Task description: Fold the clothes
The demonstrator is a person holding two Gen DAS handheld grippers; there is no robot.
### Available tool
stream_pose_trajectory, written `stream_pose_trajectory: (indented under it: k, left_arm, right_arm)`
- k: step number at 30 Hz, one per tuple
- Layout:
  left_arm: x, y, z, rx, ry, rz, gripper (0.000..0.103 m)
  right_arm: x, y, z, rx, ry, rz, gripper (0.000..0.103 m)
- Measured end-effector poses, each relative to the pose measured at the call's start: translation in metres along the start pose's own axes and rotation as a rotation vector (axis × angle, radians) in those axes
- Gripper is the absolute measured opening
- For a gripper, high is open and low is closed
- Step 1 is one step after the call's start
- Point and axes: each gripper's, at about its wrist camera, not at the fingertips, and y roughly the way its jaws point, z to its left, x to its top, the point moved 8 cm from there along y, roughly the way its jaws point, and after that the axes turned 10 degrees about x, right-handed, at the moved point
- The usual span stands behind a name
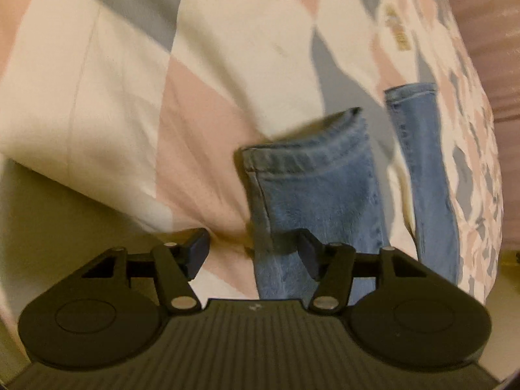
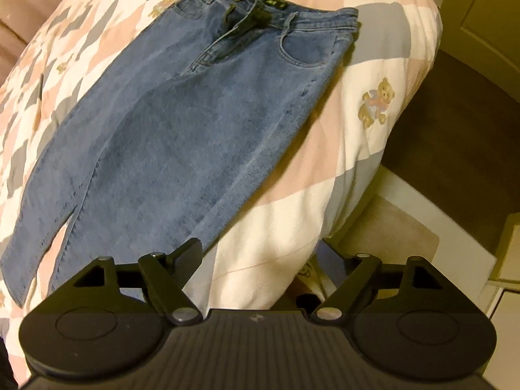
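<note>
Jeans (image 2: 195, 113) lie flat on a quilt (image 2: 357, 162), legs apart, ready for folding; left gripper (image 1: 253, 253) spread near one hem (image 1: 308, 149), seemingly untouched; right gripper (image 2: 260, 260) spread wide, empty.

A home bedroom, a bed (image 2: 364, 149) under a quilt (image 1: 97, 104) of pink, grey and cream diamonds printed with teddy bears (image 2: 377, 102), a padded pink headboard (image 2: 19, 9) at the bed's far side, pale cupboard doors (image 2: 487, 16) beyond its corner, jeans (image 2: 195, 113) spread flat on the bed.
</note>
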Motion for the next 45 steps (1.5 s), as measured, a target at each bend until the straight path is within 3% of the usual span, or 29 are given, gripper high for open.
stream_pose_trajectory:
  k: [1, 2, 4, 7, 8, 10, 13, 21, 22, 24, 26, 30, 32, 34, 39, 41, 43, 45]
  left_arm:
    - [-0.001, -0.001, -0.004, 0.008, 0.005, -0.006, 0.048]
    - [-0.003, -0.004, -0.01, -0.014, 0.014, -0.005, 0.022]
    - [-0.006, -0.023, -0.023, -0.065, 0.024, -0.02, 0.024]
    - [-0.003, -0.058, -0.033, -0.304, 0.032, -0.047, 0.027]
    - [0.0, -0.064, -0.03, -0.327, 0.023, -0.062, 0.03]
    - [0.006, -0.057, -0.016, -0.242, -0.001, -0.078, 0.051]
    - [-0.001, -0.032, 0.004, -0.13, -0.026, -0.03, 0.051]
    - [-0.012, -0.005, -0.002, -0.052, -0.015, -0.039, 0.045]
    - [0.0, 0.003, -0.008, -0.039, 0.002, -0.043, 0.041]
    - [0.001, -0.006, -0.012, -0.005, 0.071, -0.078, 0.015]
    - [0.0, -0.025, -0.013, 0.019, 0.151, -0.106, 0.007]
    - [-0.005, -0.083, -0.014, 0.001, 0.322, -0.189, 0.006]
    - [-0.011, -0.097, -0.016, 0.054, 0.438, -0.236, 0.007]
    - [-0.017, -0.086, -0.016, 0.134, 0.539, -0.256, 0.01]
    - [-0.034, -0.023, 0.003, 0.452, 0.75, -0.224, 0.024]
    - [-0.033, -0.033, 0.002, 0.508, 0.793, -0.272, 0.026]
    - [-0.026, -0.046, 0.007, 0.585, 0.831, -0.314, 0.036]
    - [-0.017, -0.062, 0.022, 0.68, 0.833, -0.336, 0.034]
  right_arm:
    - [0.0, 0.0, 0.002, 0.0, -0.009, 0.0, 0.081]
    - [0.0, -0.001, 0.005, 0.0, -0.017, 0.0, 0.082]
    - [0.0, -0.002, 0.007, 0.003, -0.028, 0.003, 0.083]
    - [-0.001, 0.0, 0.009, 0.005, -0.037, 0.007, 0.085]
    - [-0.002, 0.001, 0.01, 0.003, -0.036, 0.012, 0.085]
    - [-0.005, 0.006, 0.011, 0.001, -0.041, 0.025, 0.085]
    - [-0.009, 0.011, 0.013, 0.003, -0.054, 0.047, 0.085]
    - [-0.009, 0.005, 0.009, -0.013, -0.095, 0.059, 0.088]
    - [-0.009, 0.003, 0.007, -0.015, -0.093, 0.056, 0.088]
    - [-0.008, 0.0, 0.001, -0.016, -0.082, 0.05, 0.088]
    - [-0.009, -0.003, -0.006, -0.019, -0.07, 0.043, 0.088]
    - [-0.009, -0.009, -0.021, -0.024, -0.032, 0.027, 0.088]
    - [-0.009, -0.011, -0.027, -0.024, -0.014, 0.017, 0.088]
    - [-0.01, -0.01, -0.031, -0.022, -0.001, 0.011, 0.088]
    - [-0.005, -0.01, -0.036, -0.025, -0.03, -0.007, 0.088]
    - [0.004, -0.016, -0.039, -0.012, -0.05, -0.044, 0.088]
    - [0.019, -0.019, -0.05, -0.017, -0.059, -0.074, 0.088]
    - [0.037, -0.019, -0.062, -0.03, -0.064, -0.098, 0.085]
